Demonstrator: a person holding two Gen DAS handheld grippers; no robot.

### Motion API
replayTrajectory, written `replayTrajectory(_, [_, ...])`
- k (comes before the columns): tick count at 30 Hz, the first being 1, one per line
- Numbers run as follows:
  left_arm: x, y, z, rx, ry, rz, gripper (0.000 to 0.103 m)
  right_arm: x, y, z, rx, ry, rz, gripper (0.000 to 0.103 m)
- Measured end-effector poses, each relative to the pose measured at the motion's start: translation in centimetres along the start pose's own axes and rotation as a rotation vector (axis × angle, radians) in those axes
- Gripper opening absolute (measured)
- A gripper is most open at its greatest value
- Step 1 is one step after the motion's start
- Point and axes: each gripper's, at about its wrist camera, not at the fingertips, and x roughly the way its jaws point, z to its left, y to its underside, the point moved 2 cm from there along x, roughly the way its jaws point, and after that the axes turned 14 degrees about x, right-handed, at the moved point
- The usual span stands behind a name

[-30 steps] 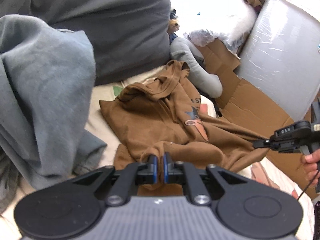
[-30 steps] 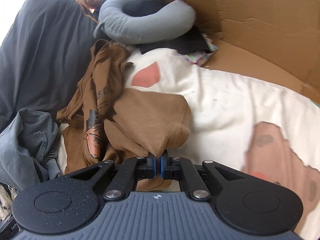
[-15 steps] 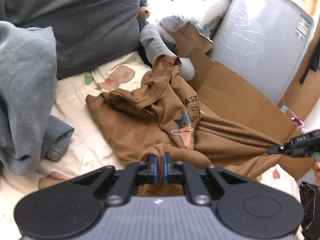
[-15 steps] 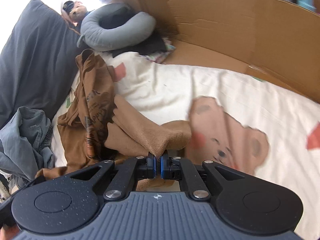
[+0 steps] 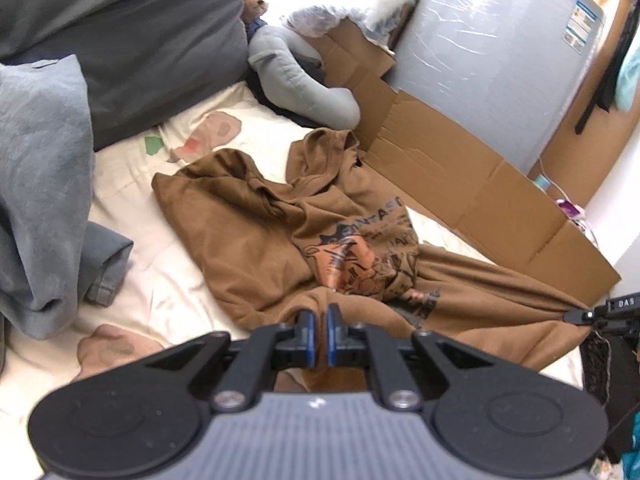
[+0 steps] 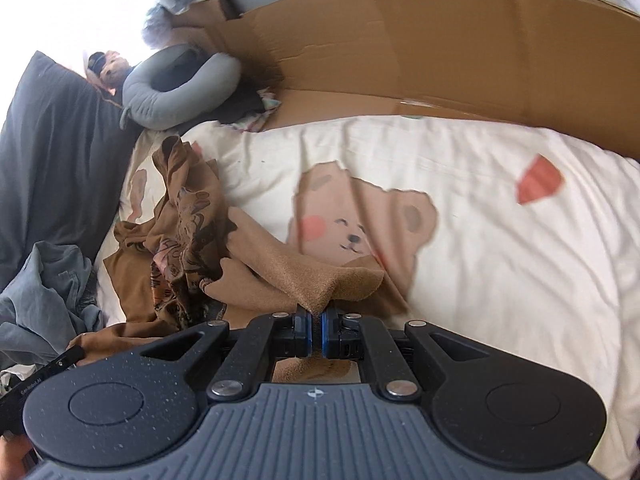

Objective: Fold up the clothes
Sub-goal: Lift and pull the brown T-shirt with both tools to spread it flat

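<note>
A brown printed sweatshirt point(image 5: 256, 232) lies crumpled on the cream bear-print bedsheet point(image 5: 160, 292). My left gripper point(image 5: 319, 318) is shut on its near hem. In the left wrist view the right gripper point(image 5: 576, 314) shows at the right edge, pinching the hem's other end, and the cloth stretches taut between the two. In the right wrist view my right gripper point(image 6: 316, 320) is shut on a fold of the sweatshirt point(image 6: 188, 232), whose bulk trails to the left. The left gripper's black body point(image 6: 44, 372) shows at the lower left there.
A grey garment point(image 5: 40, 184) is heaped at the left, beside a dark grey pillow point(image 5: 132, 28). A grey neck pillow point(image 5: 304, 80) lies at the head of the bed. Flattened cardboard point(image 5: 472, 184) and a wrapped grey panel point(image 5: 492, 52) line the right side.
The right gripper has swept far to the right with its end of the sweatshirt, drawing the hem out. The left gripper shifted a little and turned, still holding its end.
</note>
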Motion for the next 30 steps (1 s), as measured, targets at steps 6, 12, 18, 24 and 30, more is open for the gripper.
replayTrajectory(6, [-2.2,-0.8,-1.3,0.025,0.052,-0.005,0.006,-4.1,1.3,-1.0,0.026,-0.003,-0.017,0.002])
replayTrajectory(12, [-4.9,-2.2,-2.0,0.031,0.057,-0.002,0.005,-7.8,2.0,-1.2,0.043,-0.015,-0.031,0.002])
replayTrajectory(18, [-8.1,-2.5,-2.1,0.052,0.031,0.015,0.005,-10.5,4.1,-1.4,0.045,-0.037,-0.006,0.002])
replayTrajectory(24, [-10.8,-1.5,-1.6,0.056,-0.003,0.068,0.005,-11.4,7.0,-1.8,0.041,-0.052,0.068,0.002])
replayTrajectory(30, [-11.7,0.4,0.1,0.042,-0.069,0.143,0.005,-10.6,9.9,-1.9,0.045,-0.104,0.16,0.005])
